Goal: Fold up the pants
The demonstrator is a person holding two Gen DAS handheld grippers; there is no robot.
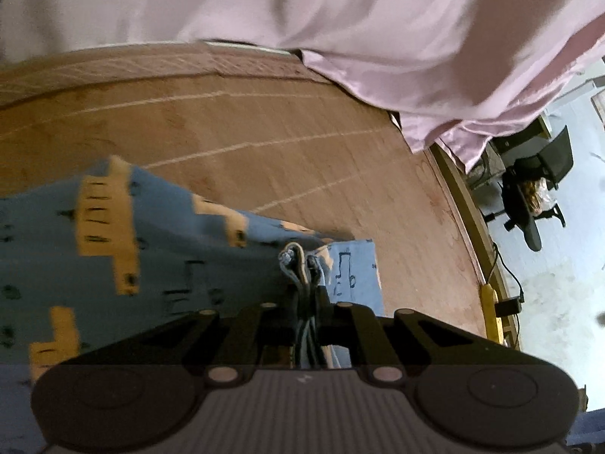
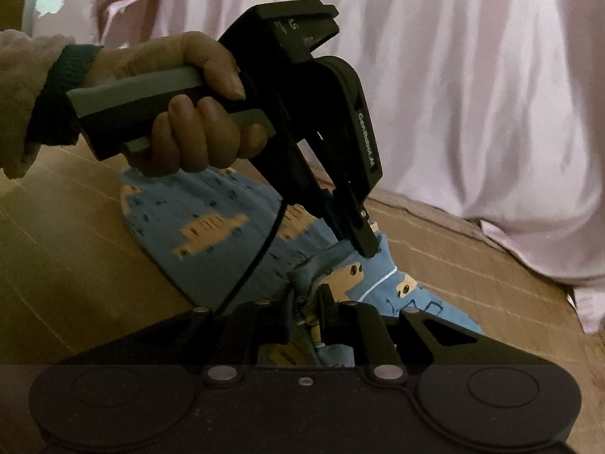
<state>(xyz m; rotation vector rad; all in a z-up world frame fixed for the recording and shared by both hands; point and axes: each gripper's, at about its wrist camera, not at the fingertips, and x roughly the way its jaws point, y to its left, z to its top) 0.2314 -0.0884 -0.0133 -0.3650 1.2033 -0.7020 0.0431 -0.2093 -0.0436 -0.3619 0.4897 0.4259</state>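
Spread across the top of both views, a pale pink cloth point(image 2: 472, 94), draped in folds and hanging down to the brown mat point(image 1: 264, 143), scored with thin pale lines. On that mat, below the pink cloth, the pants point(image 2: 211, 234): blue fabric printed with tan blocky vehicle shapes and small dark marks, partly bunched and lifted at one end. In the left wrist view, beyond the mat's right edge, a black office chair point(image 1: 537, 189) on a pale floor, with a yellow block point(image 1: 491, 310) and a dark cable at the mat's rim. In the right wrist view, above the pants, the left gripper point(image 2: 365, 244), black, gripped by a hand point(image 2: 189, 113) in a knitted cuff; printed in white down its side, "GenRobot.AI", plus a small mark reading roughly "S" on top, too blurred to confirm. Its fingers pressed together on a raised fold of the pants, tip buried in blue fabric. Seen from its own camera, the same left gripper point(image 1: 302, 276) pinching a bunched edge with grey layered hem showing between the pads. Nearest the lens in the right wrist view, the right gripper point(image 2: 306, 302), fingers closed tight on another gathered edge of the pants, just beside the left one's grasp. A dark cord trailing from the left gripper across the pants, hiding a strip of the print.
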